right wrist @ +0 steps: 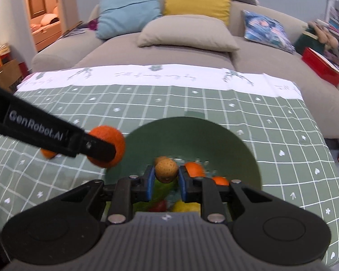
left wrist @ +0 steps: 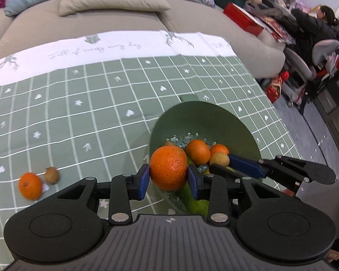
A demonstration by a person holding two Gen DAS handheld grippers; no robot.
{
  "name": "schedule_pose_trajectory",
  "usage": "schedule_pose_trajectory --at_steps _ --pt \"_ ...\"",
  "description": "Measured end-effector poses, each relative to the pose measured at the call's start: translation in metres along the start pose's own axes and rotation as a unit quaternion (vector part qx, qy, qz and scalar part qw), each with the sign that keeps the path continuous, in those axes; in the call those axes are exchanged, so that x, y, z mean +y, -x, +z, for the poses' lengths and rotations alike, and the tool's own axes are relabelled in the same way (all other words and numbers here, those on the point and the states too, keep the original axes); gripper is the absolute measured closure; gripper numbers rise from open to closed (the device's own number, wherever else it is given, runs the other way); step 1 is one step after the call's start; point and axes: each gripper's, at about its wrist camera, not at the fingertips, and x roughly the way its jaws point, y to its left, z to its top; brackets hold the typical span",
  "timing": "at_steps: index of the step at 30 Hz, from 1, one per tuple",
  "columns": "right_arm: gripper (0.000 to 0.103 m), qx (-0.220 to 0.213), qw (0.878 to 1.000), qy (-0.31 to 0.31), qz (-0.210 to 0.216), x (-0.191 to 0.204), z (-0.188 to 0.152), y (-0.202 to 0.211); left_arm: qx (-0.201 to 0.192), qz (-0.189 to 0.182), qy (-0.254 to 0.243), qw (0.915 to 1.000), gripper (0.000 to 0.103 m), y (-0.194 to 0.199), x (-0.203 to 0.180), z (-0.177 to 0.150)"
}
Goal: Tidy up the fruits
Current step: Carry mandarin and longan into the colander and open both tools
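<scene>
My left gripper (left wrist: 168,178) is shut on a large orange (left wrist: 168,168) and holds it over the near rim of the green colander bowl (left wrist: 214,117). My right gripper (right wrist: 165,178) is shut on a small round brown fruit (right wrist: 166,170) and holds it above the bowl (right wrist: 183,133). The bowl holds several oranges (left wrist: 198,151), a yellowish fruit (left wrist: 219,159), and green, red and yellow fruit underneath. In the right wrist view the left gripper (right wrist: 95,146) shows at the left with its orange (right wrist: 110,145). In the left wrist view the right gripper's fingers (left wrist: 246,166) reach into the bowl.
A loose orange (left wrist: 30,185) and a small brown fruit (left wrist: 52,175) lie on the green checked tablecloth (left wrist: 79,113) to the left of the bowl. A beige sofa (right wrist: 187,45) with cushions stands behind the table. A person (left wrist: 314,24) sits at the far right.
</scene>
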Motion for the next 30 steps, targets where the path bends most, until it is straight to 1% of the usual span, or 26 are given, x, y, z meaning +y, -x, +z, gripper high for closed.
schedule_pose_trajectory --at_steps 5,9,13,19,23,29,30 --pt "0.085 0.008 1.000 -0.020 -0.020 -0.021 0.002 -0.015 0.025 0.003 -0.019 0.9995 0.063 -0.021 -0.010 0.012" --pt "0.085 0.012 0.999 -0.029 -0.027 -0.033 0.005 -0.029 0.031 0.006 -0.035 0.9989 0.063 -0.034 -0.018 0.023" --pt "0.085 0.018 0.999 -0.036 -0.030 -0.039 0.007 -0.044 0.037 0.000 -0.050 0.9981 0.063 -0.050 -0.023 0.033" --pt "0.085 0.028 0.998 -0.031 -0.038 -0.044 0.005 -0.060 0.058 -0.004 -0.043 0.9974 0.063 -0.075 -0.022 0.043" --pt "0.085 0.039 0.998 -0.034 -0.043 -0.049 0.003 -0.070 0.066 0.002 -0.040 0.9970 0.063 -0.087 -0.021 0.046" --pt "0.085 0.037 0.998 -0.034 -0.044 -0.051 0.004 -0.077 0.077 0.001 -0.035 0.9964 0.063 -0.098 -0.018 0.047" --pt "0.085 0.037 0.998 -0.034 -0.045 -0.051 0.004 -0.077 0.074 0.001 -0.035 0.9966 0.063 -0.098 -0.019 0.047"
